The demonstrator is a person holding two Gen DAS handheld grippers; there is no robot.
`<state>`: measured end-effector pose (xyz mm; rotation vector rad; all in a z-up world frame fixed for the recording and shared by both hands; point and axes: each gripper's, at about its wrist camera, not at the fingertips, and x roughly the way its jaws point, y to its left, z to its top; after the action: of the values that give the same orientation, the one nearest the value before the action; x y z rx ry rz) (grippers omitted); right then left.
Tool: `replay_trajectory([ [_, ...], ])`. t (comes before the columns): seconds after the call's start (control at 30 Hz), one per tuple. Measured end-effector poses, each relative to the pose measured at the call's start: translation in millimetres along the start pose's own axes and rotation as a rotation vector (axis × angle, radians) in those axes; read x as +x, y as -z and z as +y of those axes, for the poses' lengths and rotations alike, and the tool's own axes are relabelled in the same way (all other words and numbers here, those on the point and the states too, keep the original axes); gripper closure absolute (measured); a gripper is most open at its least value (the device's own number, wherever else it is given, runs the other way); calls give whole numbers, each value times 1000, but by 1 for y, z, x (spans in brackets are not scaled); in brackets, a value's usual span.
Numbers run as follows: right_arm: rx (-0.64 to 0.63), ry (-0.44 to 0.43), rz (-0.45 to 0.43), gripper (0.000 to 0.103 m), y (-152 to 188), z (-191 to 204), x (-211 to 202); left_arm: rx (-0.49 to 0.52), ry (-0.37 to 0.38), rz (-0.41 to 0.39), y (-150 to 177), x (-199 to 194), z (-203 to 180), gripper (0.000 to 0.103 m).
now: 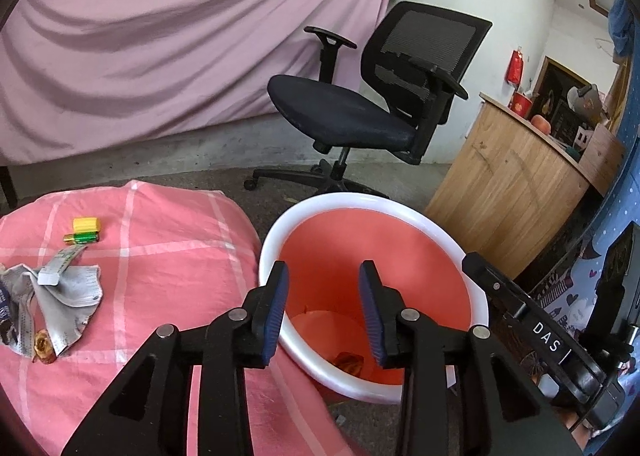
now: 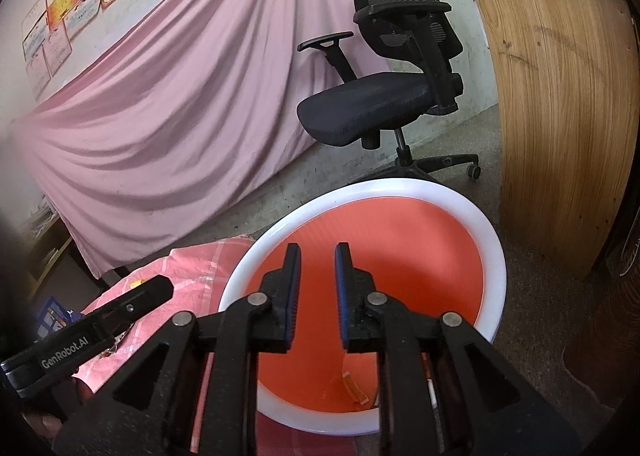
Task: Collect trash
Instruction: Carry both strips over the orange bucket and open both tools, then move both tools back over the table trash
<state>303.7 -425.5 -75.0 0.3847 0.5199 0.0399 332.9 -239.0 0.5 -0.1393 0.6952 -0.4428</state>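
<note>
An orange bin with a white rim (image 1: 280, 224) (image 2: 492, 240) stands on the floor beside the pink checked cloth (image 1: 168, 224). My left gripper (image 1: 323, 280) hangs over the bin's mouth, open, nothing between its blue pads. My right gripper (image 2: 317, 256) also hangs over the bin, open and empty. Small bits of trash lie at the bin's bottom (image 1: 348, 362) (image 2: 354, 386). On the cloth at the left lie crumpled newspaper (image 1: 60, 296), a white paper strip (image 1: 60, 266), a green battery (image 1: 81, 238), a yellow box (image 1: 85, 224) and a brown wrapper (image 1: 43, 346).
A black office chair (image 1: 360, 108) (image 2: 384, 96) stands behind the bin. A wooden counter (image 1: 512, 192) (image 2: 568, 116) is to the right. A pink sheet (image 1: 160, 48) drapes the back wall. The other gripper's body shows at each view's edge (image 1: 540, 332) (image 2: 80, 340).
</note>
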Motion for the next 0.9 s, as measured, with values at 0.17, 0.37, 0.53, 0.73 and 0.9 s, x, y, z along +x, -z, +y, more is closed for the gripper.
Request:
replay_trajectory([
  [0.17,-33,5,-51,47,-2,4,-8,2,-36,-67,4,-17,6,54],
  [0.37,-52,-11,-148,26,-8,17,-24,-25,-90,-159,4,-48,22,40],
  [0.53,-79,-47,-243,0,-11,36,-41,-66,-163,-299,6,-83,40,5],
  [0.73,-123,-103,-374,0,-10,70,-59,-79,-252,-449,13,-128,64,3],
  [0.9,-193,-152,-452,0,-4,105,-70,-70,-330,-512,22,-157,86,2],
])
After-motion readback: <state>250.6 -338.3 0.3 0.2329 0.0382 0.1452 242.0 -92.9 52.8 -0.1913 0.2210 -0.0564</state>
